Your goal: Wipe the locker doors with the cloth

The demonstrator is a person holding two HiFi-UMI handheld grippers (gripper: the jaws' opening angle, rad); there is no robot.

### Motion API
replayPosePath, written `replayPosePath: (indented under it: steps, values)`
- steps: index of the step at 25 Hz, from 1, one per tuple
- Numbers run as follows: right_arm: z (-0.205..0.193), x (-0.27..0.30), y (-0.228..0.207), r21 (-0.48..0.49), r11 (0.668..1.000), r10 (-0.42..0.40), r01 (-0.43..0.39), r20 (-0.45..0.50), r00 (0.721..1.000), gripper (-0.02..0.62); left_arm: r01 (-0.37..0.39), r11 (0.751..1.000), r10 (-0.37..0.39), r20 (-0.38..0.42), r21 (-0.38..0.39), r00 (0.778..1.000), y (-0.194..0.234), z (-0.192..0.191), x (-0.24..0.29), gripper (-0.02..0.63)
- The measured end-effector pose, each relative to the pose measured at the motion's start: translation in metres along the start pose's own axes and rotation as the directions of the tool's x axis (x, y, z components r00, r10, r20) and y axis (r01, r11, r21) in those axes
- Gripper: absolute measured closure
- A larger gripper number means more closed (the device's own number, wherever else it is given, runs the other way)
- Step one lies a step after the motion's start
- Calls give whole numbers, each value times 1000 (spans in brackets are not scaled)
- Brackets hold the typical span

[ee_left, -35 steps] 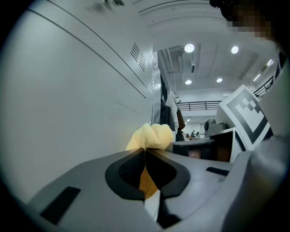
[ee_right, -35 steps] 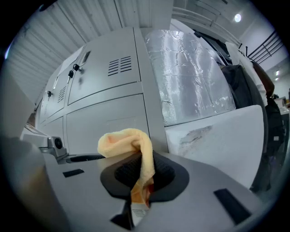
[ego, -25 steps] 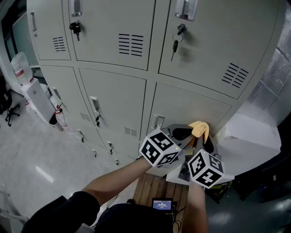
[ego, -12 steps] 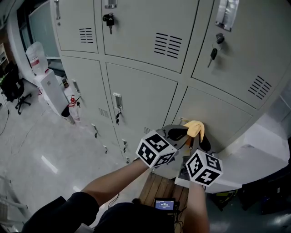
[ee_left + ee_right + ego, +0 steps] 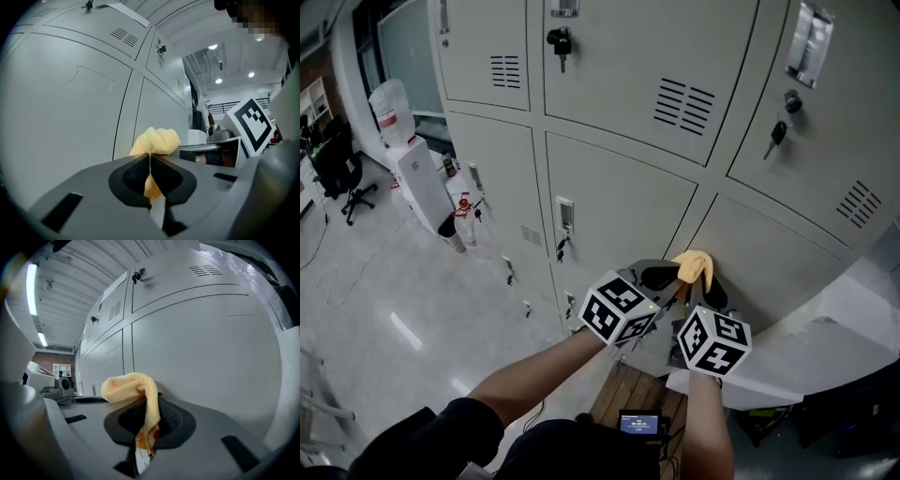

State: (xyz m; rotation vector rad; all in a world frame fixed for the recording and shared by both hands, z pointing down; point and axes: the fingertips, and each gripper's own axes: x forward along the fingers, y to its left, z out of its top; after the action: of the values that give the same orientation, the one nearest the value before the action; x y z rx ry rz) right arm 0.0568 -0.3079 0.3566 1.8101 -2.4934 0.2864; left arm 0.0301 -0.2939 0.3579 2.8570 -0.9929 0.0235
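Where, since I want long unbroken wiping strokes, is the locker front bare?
Bare: the door behind the cloth, to the cloth's right; and the next door left, between its handle and the post. Crowded: the top row, with vents, hanging keys and handles.

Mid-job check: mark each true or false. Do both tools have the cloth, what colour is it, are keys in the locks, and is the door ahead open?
1. The left tool and the right tool both clamp the cloth. True.
2. The cloth is blue. False: it is yellow.
3. A key hangs from an upper locker's lock. True.
4. The locker door ahead of the tools stands open. False: it is shut.
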Motion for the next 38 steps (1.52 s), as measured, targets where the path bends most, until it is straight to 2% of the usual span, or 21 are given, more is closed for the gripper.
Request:
replayPosePath:
  steps: [18, 38]
  values:
    - [1, -5, -14, 6, 999, -35, 35, 14, 999, 532, 15, 1000, -15, -5, 10, 1000, -8, 0, 12, 581]
    - [-3, -41, -89, 56, 990, -132, 131, 8, 991, 532, 109, 994, -106, -65, 30, 992, -65, -9, 71, 581]
